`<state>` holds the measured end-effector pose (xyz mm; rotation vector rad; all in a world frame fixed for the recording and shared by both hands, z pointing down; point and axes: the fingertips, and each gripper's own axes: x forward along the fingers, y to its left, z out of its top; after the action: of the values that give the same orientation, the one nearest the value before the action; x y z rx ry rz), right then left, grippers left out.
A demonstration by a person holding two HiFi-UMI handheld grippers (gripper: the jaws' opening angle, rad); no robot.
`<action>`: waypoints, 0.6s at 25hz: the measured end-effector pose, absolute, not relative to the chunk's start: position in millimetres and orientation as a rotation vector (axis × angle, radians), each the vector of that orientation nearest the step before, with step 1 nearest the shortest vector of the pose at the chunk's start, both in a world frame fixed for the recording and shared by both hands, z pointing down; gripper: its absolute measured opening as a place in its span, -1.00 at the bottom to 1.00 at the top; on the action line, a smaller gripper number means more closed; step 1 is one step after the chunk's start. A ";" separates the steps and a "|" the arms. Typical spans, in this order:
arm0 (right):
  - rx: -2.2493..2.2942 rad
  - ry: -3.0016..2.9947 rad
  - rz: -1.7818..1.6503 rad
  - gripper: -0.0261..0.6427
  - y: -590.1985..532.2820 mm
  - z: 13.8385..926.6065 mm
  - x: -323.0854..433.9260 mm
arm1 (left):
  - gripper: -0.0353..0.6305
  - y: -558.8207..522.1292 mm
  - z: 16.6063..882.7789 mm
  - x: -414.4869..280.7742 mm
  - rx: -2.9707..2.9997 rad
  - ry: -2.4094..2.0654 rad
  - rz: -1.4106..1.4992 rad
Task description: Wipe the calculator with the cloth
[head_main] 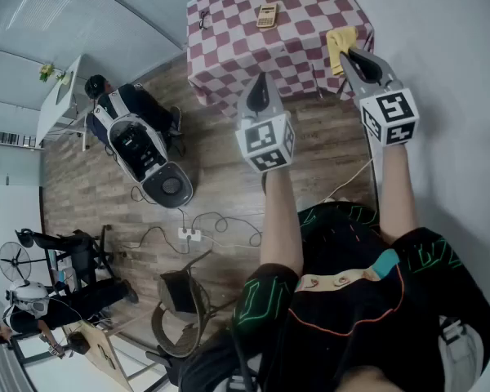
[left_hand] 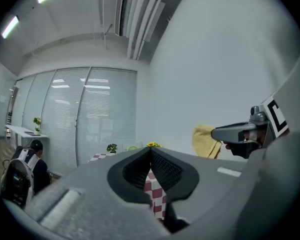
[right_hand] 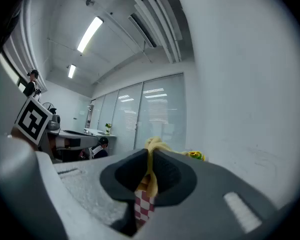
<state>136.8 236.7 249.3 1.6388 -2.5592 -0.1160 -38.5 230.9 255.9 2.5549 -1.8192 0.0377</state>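
The right gripper's (right_hand: 150, 156) jaws were clamped on the yellow cloth (right_hand: 153, 145), with a fold pinched between the pads and a lump bunched above the tips. The left gripper's (left_hand: 150, 154) jaws were pressed together with nothing between them. Both hung in the air at the near side of the table (head_main: 229, 60), the right one by its right corner and the left one by its near edge.

The calculator (head_main: 266, 15) lay flat on the checked top toward the far side, well apart from both grippers. Wiping had not begun, and the step in hand looked like carrying the cloth across to it.

To do that well, the right gripper should probably come down so that the loose cloth, not the jaw tips, met the keys. It could then stroke along the length with light pressure. The calculator seemed light and likely to slide, so the left gripper could pin one end first.
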 end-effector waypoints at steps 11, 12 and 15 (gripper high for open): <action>1.729 -2.578 -0.048 -0.82 221.7 250.7 131.6 | -0.87 223.5 263.8 -53.3 2.535 -1.820 0.058; 1.729 -2.575 -0.042 -0.82 218.2 251.8 131.0 | -0.87 220.3 265.9 -52.7 2.535 -1.812 0.060; 1.733 -2.555 -0.022 -0.82 204.9 260.4 132.8 | -0.86 207.2 277.0 -52.0 2.527 -1.789 0.069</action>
<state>132.8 204.9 260.4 1.7329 -2.5553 -0.0216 -52.0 207.2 277.0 2.5270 -1.7895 0.0691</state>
